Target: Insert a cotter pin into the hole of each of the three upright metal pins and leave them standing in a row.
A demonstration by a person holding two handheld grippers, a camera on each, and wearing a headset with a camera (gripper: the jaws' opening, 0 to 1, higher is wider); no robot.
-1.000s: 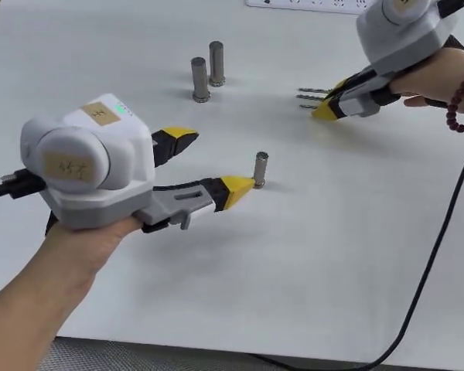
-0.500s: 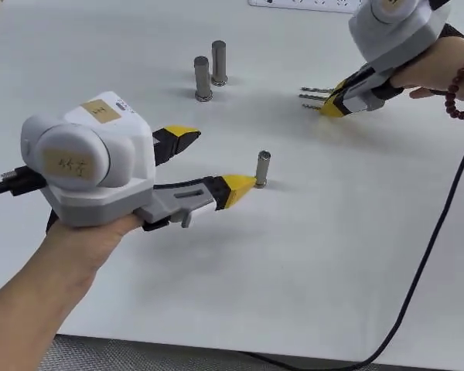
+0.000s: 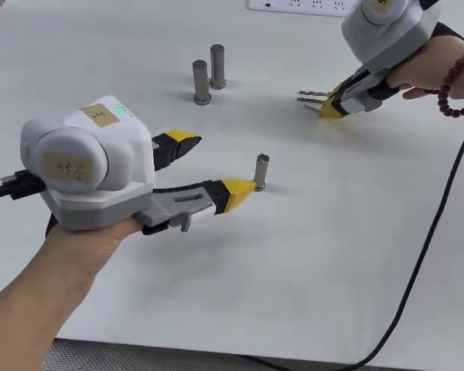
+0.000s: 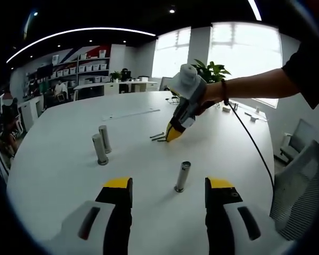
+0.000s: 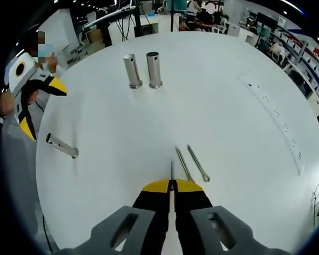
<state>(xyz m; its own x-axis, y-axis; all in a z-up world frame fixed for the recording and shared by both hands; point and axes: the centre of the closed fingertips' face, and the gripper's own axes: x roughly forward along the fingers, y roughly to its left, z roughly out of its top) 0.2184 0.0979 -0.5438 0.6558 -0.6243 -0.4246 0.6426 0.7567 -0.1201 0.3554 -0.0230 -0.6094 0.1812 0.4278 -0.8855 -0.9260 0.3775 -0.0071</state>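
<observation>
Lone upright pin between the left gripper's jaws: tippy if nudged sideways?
Probably tippy: the metal pin is tall and slim on a small foot, so a side nudge from the left gripper could topple it. Being round, it would likely roll on the smooth table. It looks like rigid steel, probably slick to grip.

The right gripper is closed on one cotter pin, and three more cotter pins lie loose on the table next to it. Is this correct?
Not fully. Two loose cotter pins lie on the table next to it, not three, as the right gripper view shows. The right gripper is closed on the held cotter pin, as you say.
</observation>
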